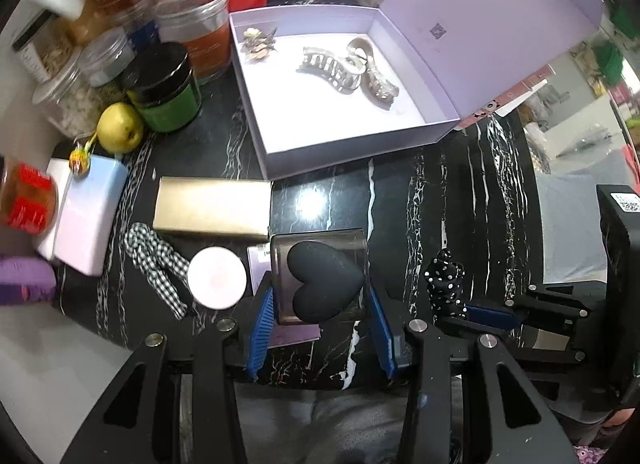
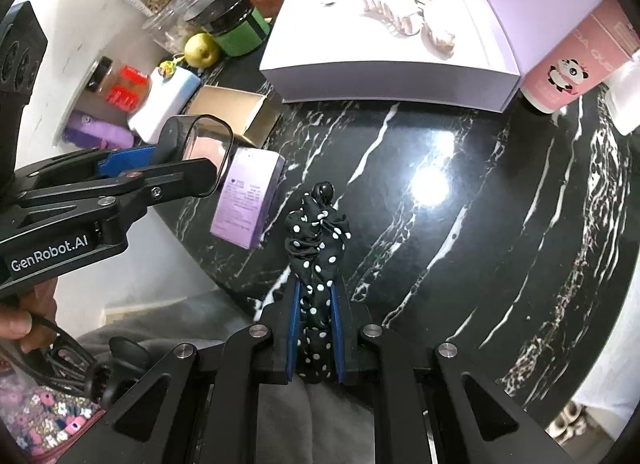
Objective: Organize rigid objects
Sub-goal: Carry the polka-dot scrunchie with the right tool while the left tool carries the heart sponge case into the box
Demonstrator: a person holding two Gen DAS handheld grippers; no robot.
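**Both grippers loaded, box ahead**

My left gripper (image 1: 320, 304) is closed on the smoky clear heart clip (image 1: 320, 278) above the table (image 1: 400, 200): stiff, slick, so I keep hold of its flat sides. My right gripper (image 2: 314, 328) pinches the soft dotted scrunchie (image 2: 316, 232). The lilac box (image 1: 360, 144) already has 2 claw clips; the heart clip's hinge is hidden.

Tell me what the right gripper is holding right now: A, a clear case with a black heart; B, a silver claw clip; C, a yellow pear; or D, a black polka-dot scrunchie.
D: in the right wrist view the black polka-dot scrunchie is pinched between the right gripper fingers; the heart case sits in the left gripper.
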